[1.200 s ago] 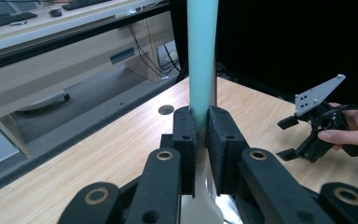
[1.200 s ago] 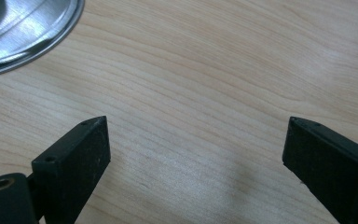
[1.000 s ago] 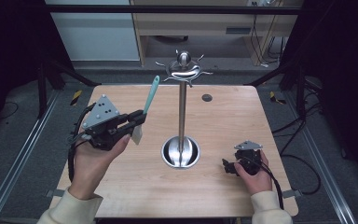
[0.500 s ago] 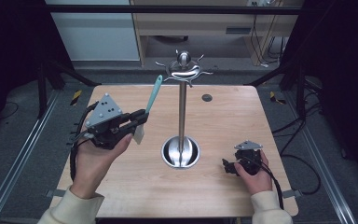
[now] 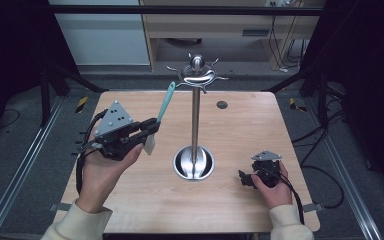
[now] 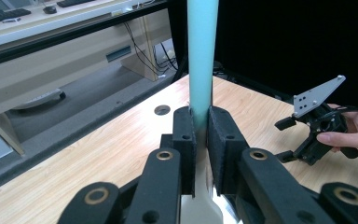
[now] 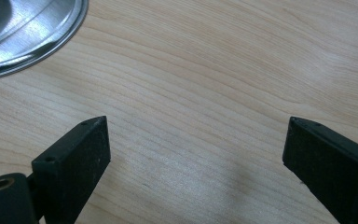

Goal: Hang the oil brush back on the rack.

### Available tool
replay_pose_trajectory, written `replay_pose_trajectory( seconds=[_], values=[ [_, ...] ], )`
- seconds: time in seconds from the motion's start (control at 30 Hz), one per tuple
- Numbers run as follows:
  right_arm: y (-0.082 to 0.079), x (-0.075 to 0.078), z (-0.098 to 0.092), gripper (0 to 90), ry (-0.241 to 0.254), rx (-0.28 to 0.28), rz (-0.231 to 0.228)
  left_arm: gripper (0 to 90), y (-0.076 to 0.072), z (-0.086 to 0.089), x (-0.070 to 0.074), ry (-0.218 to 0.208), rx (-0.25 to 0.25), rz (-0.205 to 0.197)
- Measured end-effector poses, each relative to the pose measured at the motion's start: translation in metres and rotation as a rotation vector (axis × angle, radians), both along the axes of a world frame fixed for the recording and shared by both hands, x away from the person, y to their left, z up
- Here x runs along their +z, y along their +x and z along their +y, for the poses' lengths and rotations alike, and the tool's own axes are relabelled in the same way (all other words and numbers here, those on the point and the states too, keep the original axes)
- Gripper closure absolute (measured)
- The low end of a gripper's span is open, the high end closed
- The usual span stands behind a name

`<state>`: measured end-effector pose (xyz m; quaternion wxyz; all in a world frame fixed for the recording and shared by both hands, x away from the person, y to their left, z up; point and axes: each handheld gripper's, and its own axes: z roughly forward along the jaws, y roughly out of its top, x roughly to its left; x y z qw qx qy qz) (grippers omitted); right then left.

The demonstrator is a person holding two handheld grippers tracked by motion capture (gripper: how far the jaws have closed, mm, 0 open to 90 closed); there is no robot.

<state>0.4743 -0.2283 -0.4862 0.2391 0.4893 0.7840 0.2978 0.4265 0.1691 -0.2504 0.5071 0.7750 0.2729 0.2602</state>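
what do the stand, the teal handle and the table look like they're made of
Stand: likely polished steel, mirror-bright base and pole. Teal handle, clamped in the left gripper: probably matte plastic or silicone, smooth and even in colour. Table: light wood or wood-look laminate, visible grain, slight sheen.

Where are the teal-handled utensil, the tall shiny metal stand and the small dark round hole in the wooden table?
teal-handled utensil (image 5: 166, 102), high view, middle of its handle.
tall shiny metal stand (image 5: 195, 120), high view, on its upright pole.
small dark round hole (image 5: 222, 105), high view, its centre.
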Motion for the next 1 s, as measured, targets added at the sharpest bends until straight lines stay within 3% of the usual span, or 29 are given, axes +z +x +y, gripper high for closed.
replay_pose_trajectory(
  seconds=[0.33, 1.0],
  values=[
    [0.000, 0.000, 0.000, 8.1, 0.000, 0.000, -0.001, 81.7, 0.004, -0.004, -0.003, 0.008, 0.000, 0.028],
    [0.000, 0.000, 0.000, 8.1, 0.001, 0.001, 0.000, 81.6, 0.012, -0.012, -0.007, 0.009, -0.012, 0.042]
  ],
)
